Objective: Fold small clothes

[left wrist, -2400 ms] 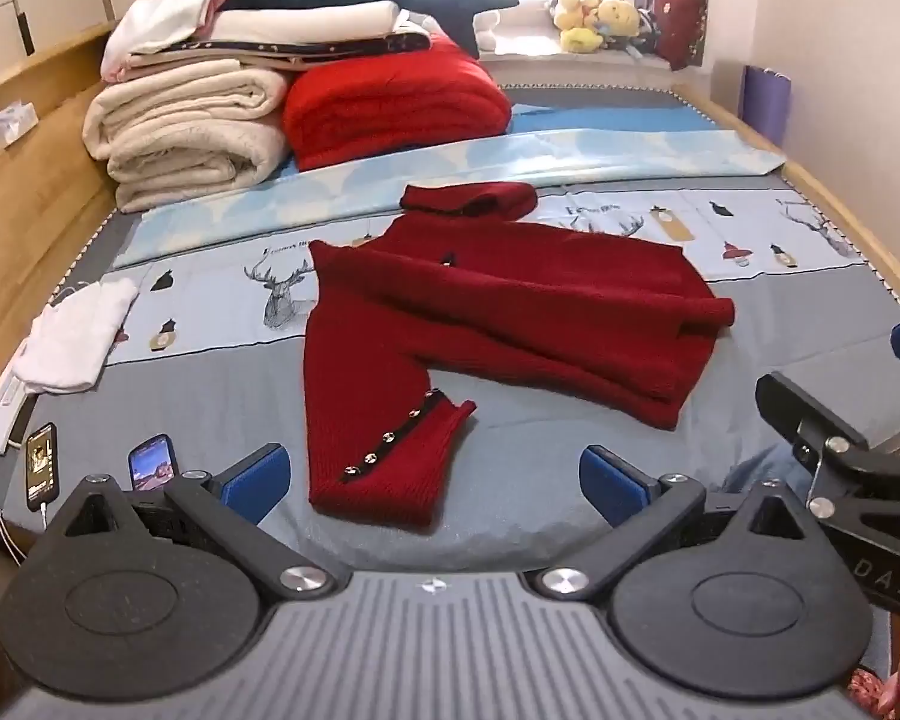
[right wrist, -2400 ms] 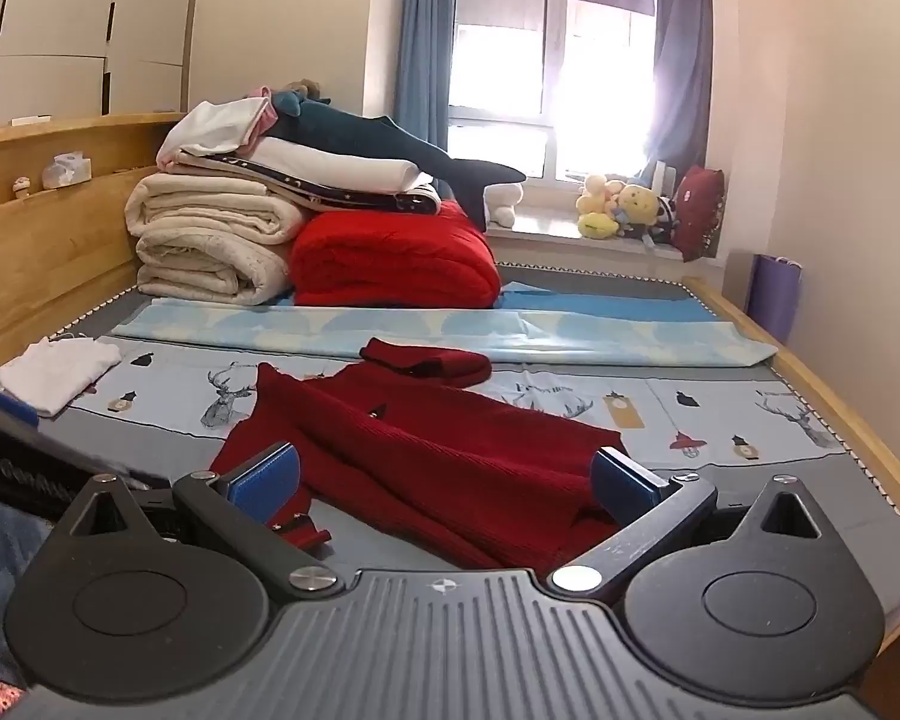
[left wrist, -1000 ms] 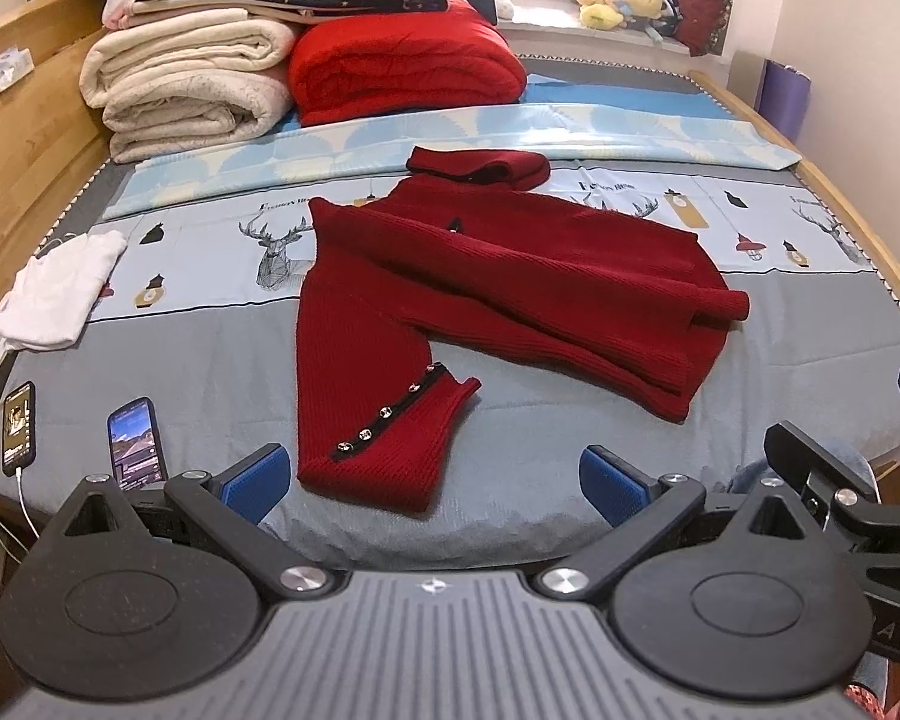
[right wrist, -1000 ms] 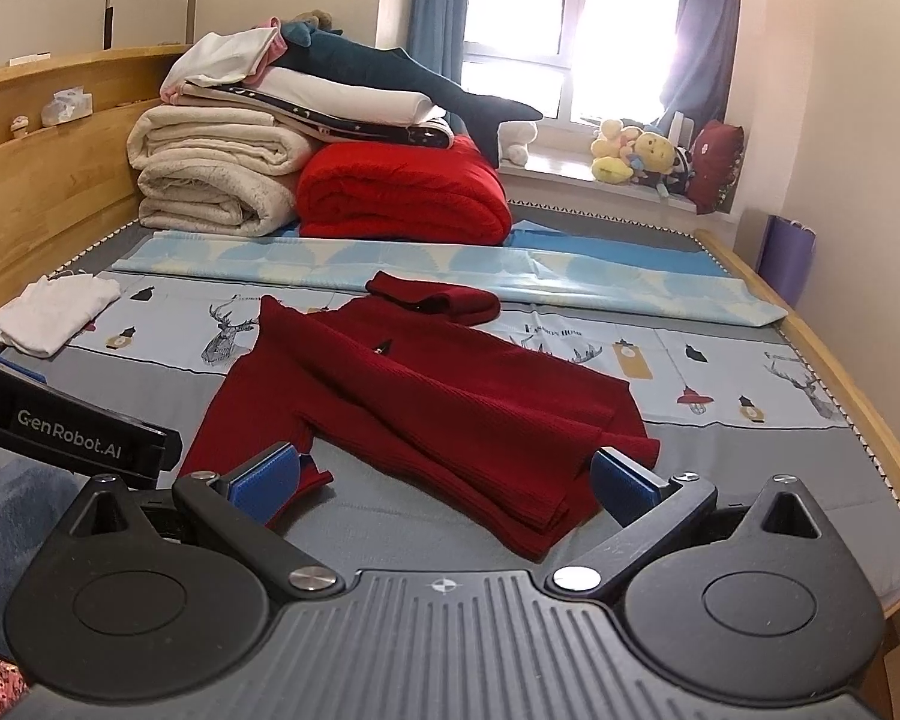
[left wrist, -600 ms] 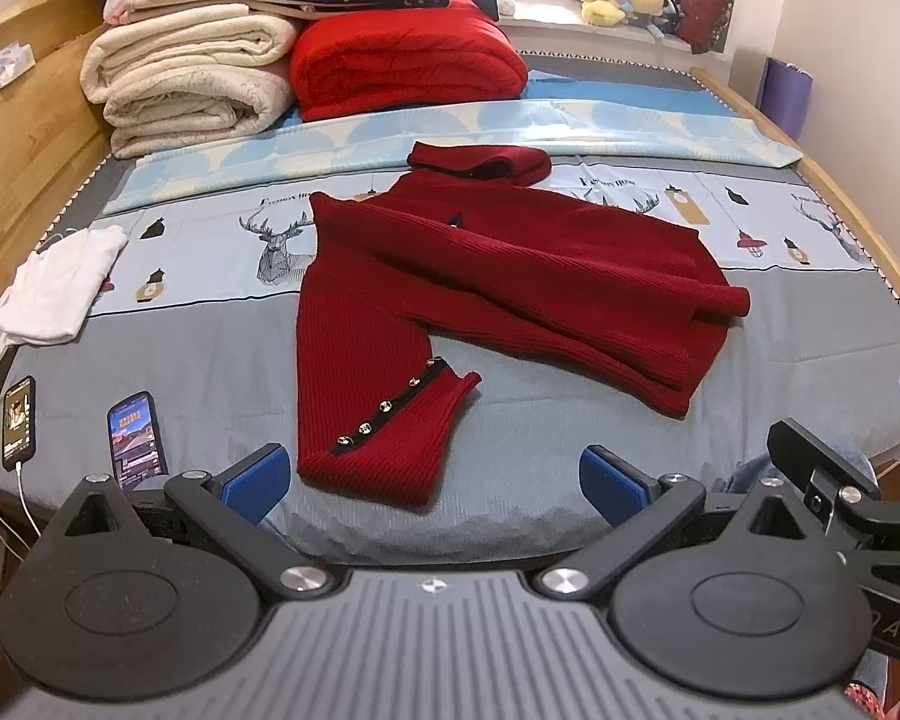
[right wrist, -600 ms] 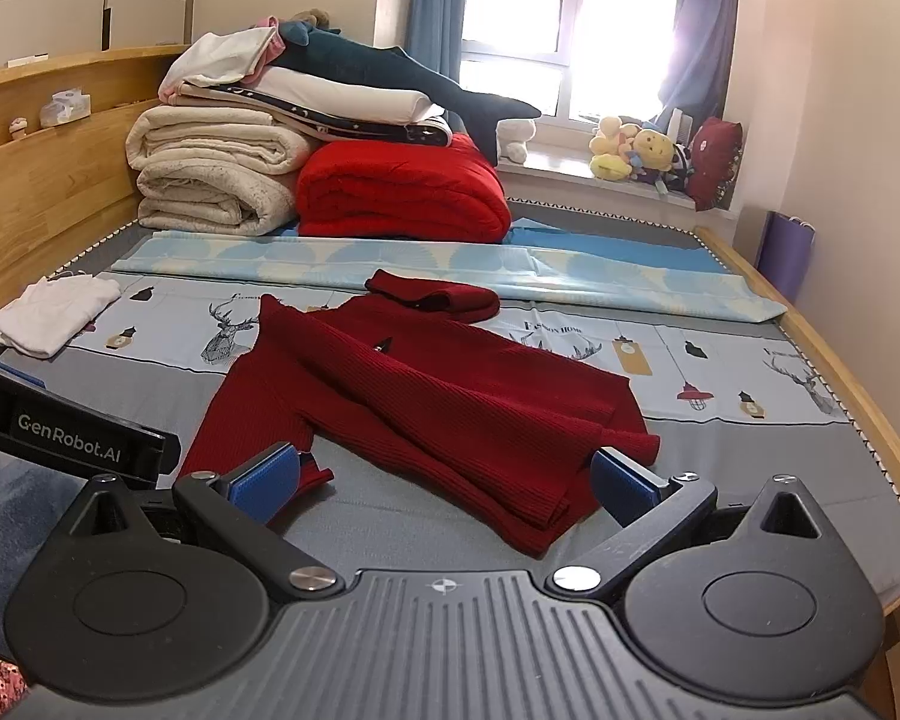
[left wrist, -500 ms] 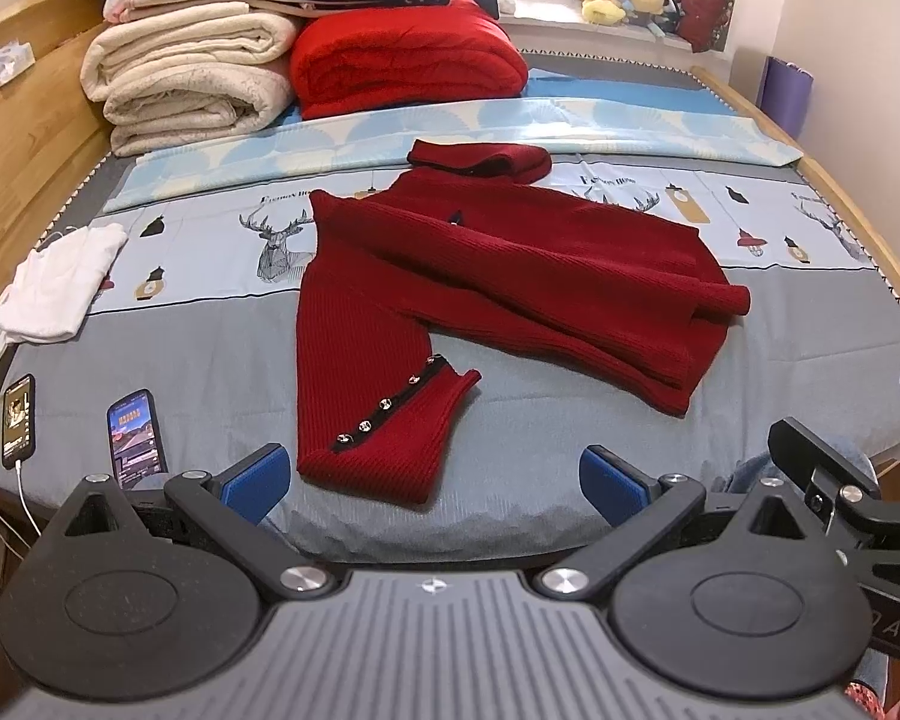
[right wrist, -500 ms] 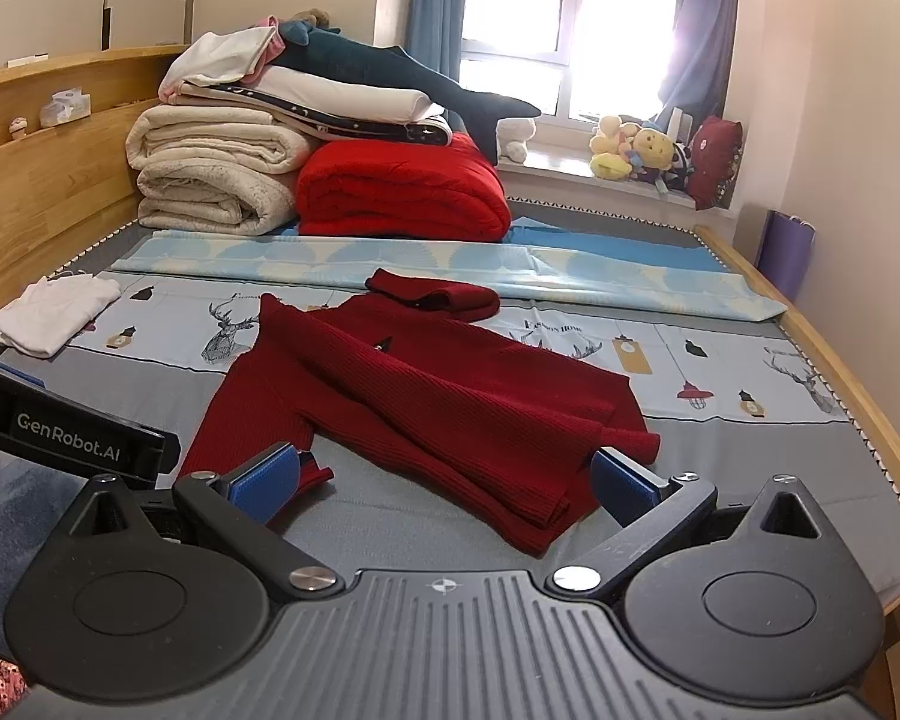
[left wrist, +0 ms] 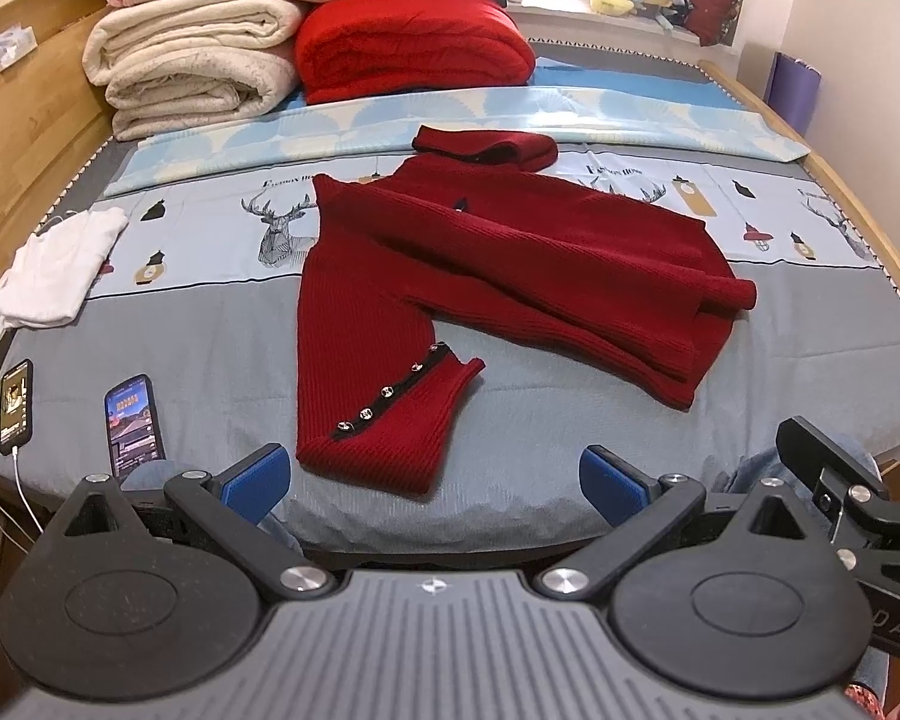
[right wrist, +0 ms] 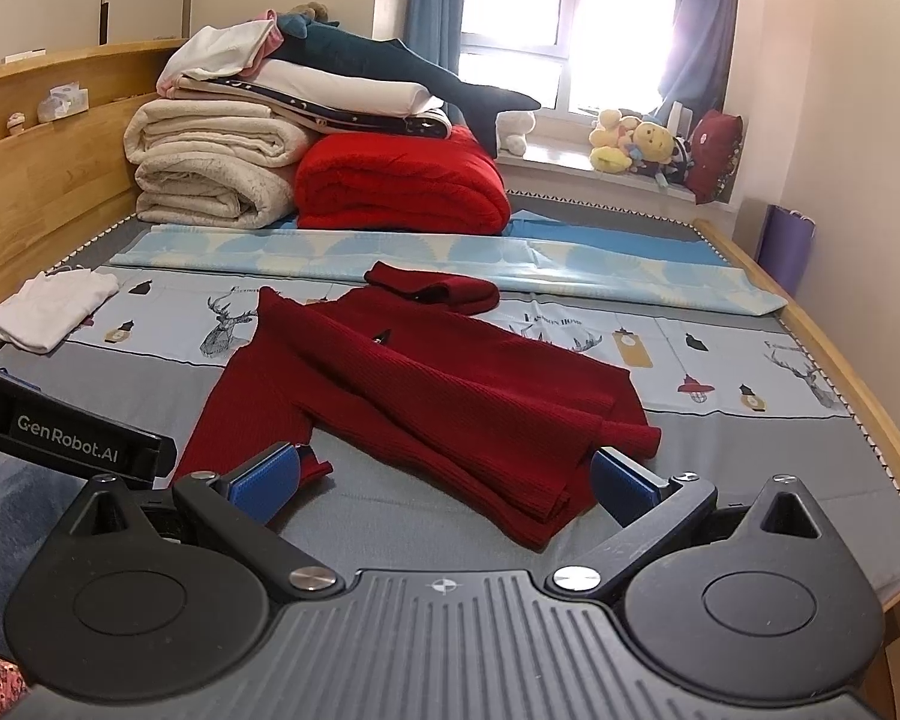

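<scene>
Home bedroom (bed point(left wrist: 150, 324), stacked blankets point(right wrist: 210, 174))

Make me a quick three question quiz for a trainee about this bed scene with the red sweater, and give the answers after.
1. True or false: the left gripper grips the red sweater.
2. What lies on the bed's left edge beside the white cloth? A) two phones B) a book C) a mug
3. Fill in: the sleeve cuff carries a row of ____.

Key: 1 false, both the left gripper and the right gripper have open jaws, clear of the sweater. 2 A, two phones. 3 buttons.
</scene>
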Action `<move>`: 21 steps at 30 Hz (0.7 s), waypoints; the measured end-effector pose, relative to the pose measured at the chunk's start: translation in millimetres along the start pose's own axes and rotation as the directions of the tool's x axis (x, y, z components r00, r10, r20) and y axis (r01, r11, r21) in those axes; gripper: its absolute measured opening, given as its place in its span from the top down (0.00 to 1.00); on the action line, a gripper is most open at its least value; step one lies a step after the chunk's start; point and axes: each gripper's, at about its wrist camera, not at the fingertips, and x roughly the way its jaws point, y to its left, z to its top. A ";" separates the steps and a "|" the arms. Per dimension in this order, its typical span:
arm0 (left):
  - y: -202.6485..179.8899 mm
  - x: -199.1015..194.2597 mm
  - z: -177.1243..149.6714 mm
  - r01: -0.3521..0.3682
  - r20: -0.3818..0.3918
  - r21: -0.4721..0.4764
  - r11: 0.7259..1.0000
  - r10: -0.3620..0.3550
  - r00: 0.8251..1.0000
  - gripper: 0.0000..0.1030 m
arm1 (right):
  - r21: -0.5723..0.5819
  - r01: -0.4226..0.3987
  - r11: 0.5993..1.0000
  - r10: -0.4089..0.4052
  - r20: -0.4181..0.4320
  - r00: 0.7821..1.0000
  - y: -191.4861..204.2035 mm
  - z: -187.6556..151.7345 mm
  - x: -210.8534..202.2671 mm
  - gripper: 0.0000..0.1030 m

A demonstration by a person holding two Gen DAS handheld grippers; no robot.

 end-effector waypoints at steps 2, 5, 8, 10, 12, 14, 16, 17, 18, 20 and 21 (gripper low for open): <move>-1.6 1.1 1.0 -0.001 -0.005 0.000 1.000 0.001 1.000 0.00 | -0.001 0.000 1.000 0.000 -0.001 1.000 0.7 0.3 0.7 0.01; -1.3 2.4 1.9 -0.005 -0.007 -0.001 1.000 0.005 1.000 0.00 | 0.000 -0.001 1.000 0.001 -0.002 1.000 0.5 -0.3 2.0 0.01; -0.2 4.0 2.0 -0.012 -0.011 -0.004 1.000 0.012 1.000 0.00 | 0.004 -0.003 1.000 0.003 -0.004 1.000 1.0 -1.0 3.1 0.01; -0.1 6.5 2.3 -0.015 -0.018 -0.008 1.000 0.015 1.000 0.00 | 0.004 -0.006 1.000 0.006 -0.006 1.000 1.5 -2.0 4.3 0.01; -0.1 9.8 2.8 -0.016 -0.025 -0.009 1.000 0.015 1.000 0.00 | 0.004 -0.012 1.000 0.012 -0.008 1.000 2.0 -3.2 6.8 0.01; 0.7 14.7 4.2 -0.014 -0.028 -0.011 1.000 0.014 1.000 0.00 | 0.006 -0.017 1.000 0.017 -0.011 1.000 1.5 -4.2 9.4 0.01; 5.6 23.0 7.2 -0.009 -0.021 -0.017 1.000 0.008 1.000 0.00 | 0.014 -0.021 1.000 0.022 -0.018 1.000 -3.7 -2.7 14.8 0.01; 10.1 31.2 8.6 -0.019 -0.005 -0.020 1.000 0.019 1.000 0.00 | 0.021 -0.024 0.999 0.024 -0.024 0.999 -5.6 -3.3 18.6 0.01; 14.2 41.6 11.1 -0.054 0.007 -0.022 0.998 0.054 0.998 0.00 | 0.032 -0.025 0.999 0.026 -0.030 0.999 -7.6 -2.6 22.4 0.01; 26.5 74.7 17.3 -0.146 0.018 -0.023 0.989 0.147 0.989 0.00 | 0.072 -0.015 0.997 0.019 -0.055 0.998 -18.6 -3.2 38.4 0.01; 33.3 90.9 20.9 -0.170 0.007 -0.027 0.985 0.170 0.985 0.00 | 0.101 -0.002 0.995 0.009 -0.074 0.997 -27.3 -4.2 50.2 0.01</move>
